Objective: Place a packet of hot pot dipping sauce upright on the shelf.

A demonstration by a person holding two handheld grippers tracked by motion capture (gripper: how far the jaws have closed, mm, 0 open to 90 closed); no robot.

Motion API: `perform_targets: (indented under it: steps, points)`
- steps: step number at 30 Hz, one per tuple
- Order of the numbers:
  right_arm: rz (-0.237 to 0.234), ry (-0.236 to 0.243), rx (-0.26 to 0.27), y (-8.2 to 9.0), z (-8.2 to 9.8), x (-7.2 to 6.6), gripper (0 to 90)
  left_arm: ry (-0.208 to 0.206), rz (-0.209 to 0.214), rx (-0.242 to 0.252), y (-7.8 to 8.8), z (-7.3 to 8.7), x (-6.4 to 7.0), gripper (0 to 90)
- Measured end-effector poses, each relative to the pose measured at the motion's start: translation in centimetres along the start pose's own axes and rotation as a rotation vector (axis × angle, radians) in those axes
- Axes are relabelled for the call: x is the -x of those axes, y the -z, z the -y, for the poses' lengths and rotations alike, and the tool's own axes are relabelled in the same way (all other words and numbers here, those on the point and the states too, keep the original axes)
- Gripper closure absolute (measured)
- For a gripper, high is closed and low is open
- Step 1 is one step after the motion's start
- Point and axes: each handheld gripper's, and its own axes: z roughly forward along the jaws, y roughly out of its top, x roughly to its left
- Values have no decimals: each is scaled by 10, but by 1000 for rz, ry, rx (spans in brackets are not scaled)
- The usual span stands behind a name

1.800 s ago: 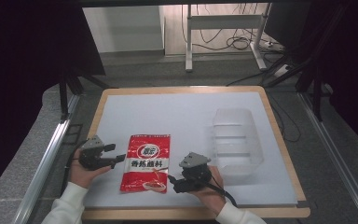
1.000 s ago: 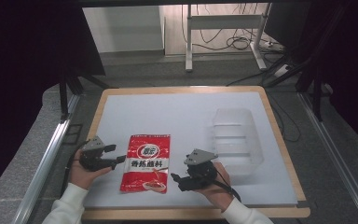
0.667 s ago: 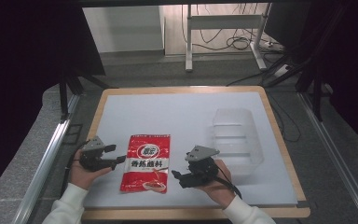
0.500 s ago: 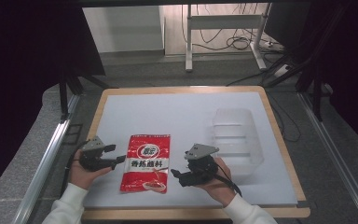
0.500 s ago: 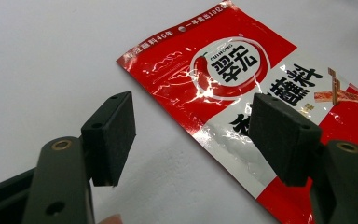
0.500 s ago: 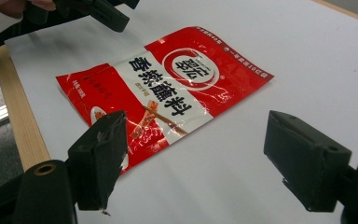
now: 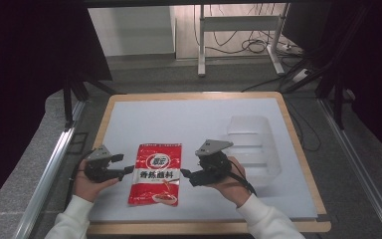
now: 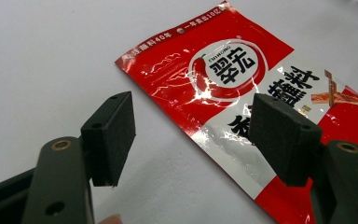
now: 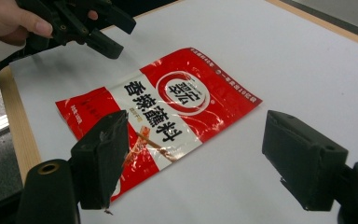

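A red and white seasoning packet (image 7: 156, 173) lies flat on the white table near its front edge, seen close in the left gripper view (image 8: 242, 88) and the right gripper view (image 9: 158, 105). My left gripper (image 7: 127, 171) sits at the packet's left edge, open, one jaw over the packet's border and the other over bare table (image 8: 191, 135). My right gripper (image 7: 185, 173) sits at the packet's right edge, open, its jaws spread wide just above the table with nothing between them (image 9: 191, 158). Farther off in the right gripper view, the left gripper (image 9: 109, 35) is held by a hand.
A clear plastic tray (image 7: 253, 149) stands on the table right of my right hand. The white tabletop (image 7: 179, 119) has a wooden rim (image 7: 194, 94). Metal rails run along both sides. Beyond the far edge stand a frame and cables on the floor.
My right gripper has moved forward and a little left, closer to the packet's right edge. The left gripper and the packet have stayed put.
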Motion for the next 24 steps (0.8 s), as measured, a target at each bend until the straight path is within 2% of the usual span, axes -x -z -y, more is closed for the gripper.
perform_targets:
  steps: [4,9,24]
  points:
    - [3,19,-13,-4,-10,2,244,-3,1,-4,0,-1,0,312]
    - [-20,31,-33,-12,-19,7,260,-2,3,-3,0,-1,1,311]
    - [-53,60,-87,-35,-38,14,269,-2,6,-1,0,-1,0,310]
